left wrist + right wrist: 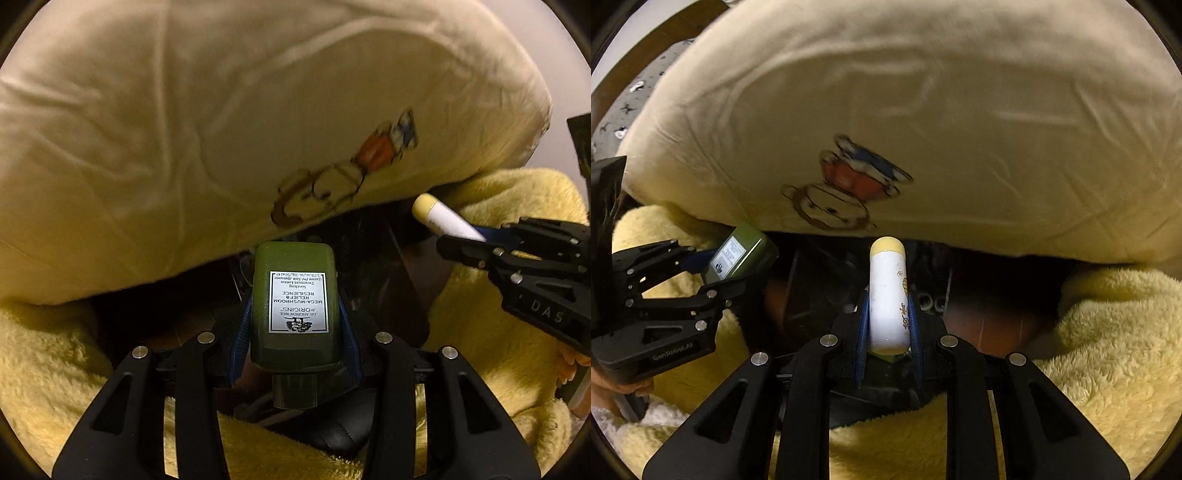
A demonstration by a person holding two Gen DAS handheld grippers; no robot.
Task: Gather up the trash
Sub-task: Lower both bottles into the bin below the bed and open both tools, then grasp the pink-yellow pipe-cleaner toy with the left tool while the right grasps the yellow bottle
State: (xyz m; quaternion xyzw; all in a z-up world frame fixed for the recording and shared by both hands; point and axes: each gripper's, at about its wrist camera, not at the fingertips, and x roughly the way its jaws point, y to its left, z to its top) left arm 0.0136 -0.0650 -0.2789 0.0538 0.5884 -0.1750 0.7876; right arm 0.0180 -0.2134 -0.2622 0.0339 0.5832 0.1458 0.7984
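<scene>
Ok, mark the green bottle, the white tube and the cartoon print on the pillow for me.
green bottle (pixel 295 302): left wrist view, on its white label.
white tube (pixel 886 295): right wrist view, on its white body between the blue pads.
cartoon print (pixel 846 192): right wrist view, on the printed figures on the pillow.

A large cream pillow (pixel 229 122) fills the upper part of both views, its case creased and printed with a small cartoon bear (pixel 846 195) in red and blue. Below and around it lies a fluffy yellow blanket (pixel 55 362), bunched up at the left and right. Between the blanket's folds opens a dark gap (pixel 990 295) where brownish flooring shows dimly. At the far upper left of the right wrist view a grey patterned fabric (pixel 628 107) peeks out behind the pillow. The light is dim and warm.
</scene>
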